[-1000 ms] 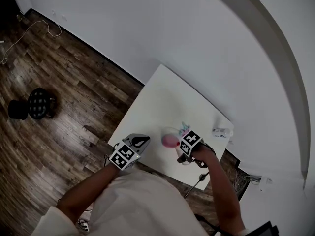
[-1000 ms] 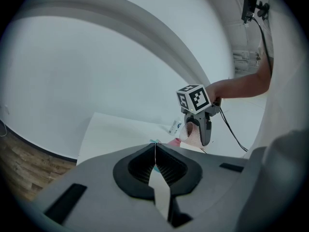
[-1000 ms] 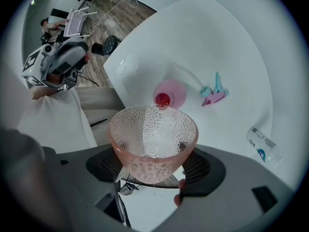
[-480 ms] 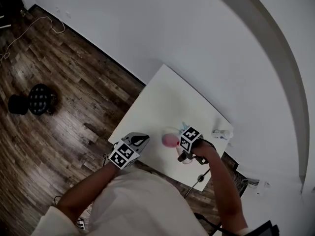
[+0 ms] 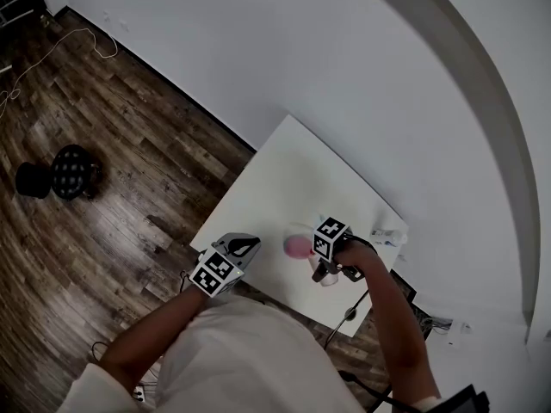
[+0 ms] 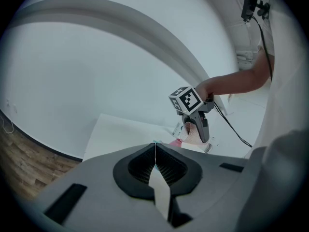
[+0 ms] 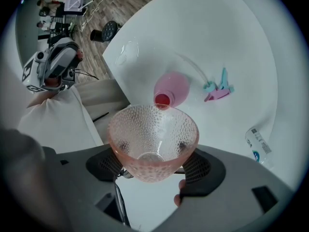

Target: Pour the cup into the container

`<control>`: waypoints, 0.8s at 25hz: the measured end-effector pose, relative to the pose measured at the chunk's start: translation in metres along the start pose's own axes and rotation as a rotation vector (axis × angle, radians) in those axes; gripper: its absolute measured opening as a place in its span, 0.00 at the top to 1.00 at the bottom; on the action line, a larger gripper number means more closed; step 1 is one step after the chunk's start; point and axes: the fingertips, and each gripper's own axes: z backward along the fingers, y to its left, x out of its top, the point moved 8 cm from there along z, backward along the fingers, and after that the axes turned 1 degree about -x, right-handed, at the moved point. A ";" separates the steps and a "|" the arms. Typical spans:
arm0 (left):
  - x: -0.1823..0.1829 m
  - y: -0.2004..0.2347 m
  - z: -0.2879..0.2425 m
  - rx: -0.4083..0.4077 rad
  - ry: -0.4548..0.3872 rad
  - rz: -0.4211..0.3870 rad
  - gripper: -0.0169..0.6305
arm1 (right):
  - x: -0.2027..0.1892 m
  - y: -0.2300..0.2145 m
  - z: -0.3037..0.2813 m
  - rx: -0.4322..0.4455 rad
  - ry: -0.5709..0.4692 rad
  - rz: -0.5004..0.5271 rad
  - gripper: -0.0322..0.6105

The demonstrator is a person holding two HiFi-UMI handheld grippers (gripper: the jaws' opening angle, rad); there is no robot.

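Note:
A pink dimpled glass cup (image 7: 153,140) sits between the jaws of my right gripper (image 7: 153,156), which is shut on it; I look into its mouth and see nothing inside. Just beyond its rim a clear container (image 7: 172,88) with pink contents rests on the white table (image 7: 227,37). In the head view the right gripper (image 5: 327,265) hovers beside that container (image 5: 298,245), near the table's front edge. My left gripper (image 5: 225,267) hangs off the table's front left corner, jaws pressed together and empty (image 6: 155,151).
A teal and pink clip-like thing (image 7: 218,90) lies past the container. A small labelled bottle (image 7: 256,146) lies near the table's right edge (image 5: 387,232). Dark wood floor (image 5: 103,170) lies to the left, with a black stool (image 5: 69,172) and cables. A white wall stands behind.
My right gripper with the cup has shifted slightly farther over the table, closer to the container. The left gripper has stayed where it was.

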 end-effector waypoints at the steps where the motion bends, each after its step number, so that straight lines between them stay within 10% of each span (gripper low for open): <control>1: 0.000 -0.001 0.001 0.002 -0.001 0.001 0.95 | 0.000 0.000 0.000 0.000 0.011 0.002 0.38; 20: -0.008 -0.004 0.018 0.034 0.023 -0.006 0.95 | 0.015 -0.003 0.010 0.007 0.184 0.050 0.38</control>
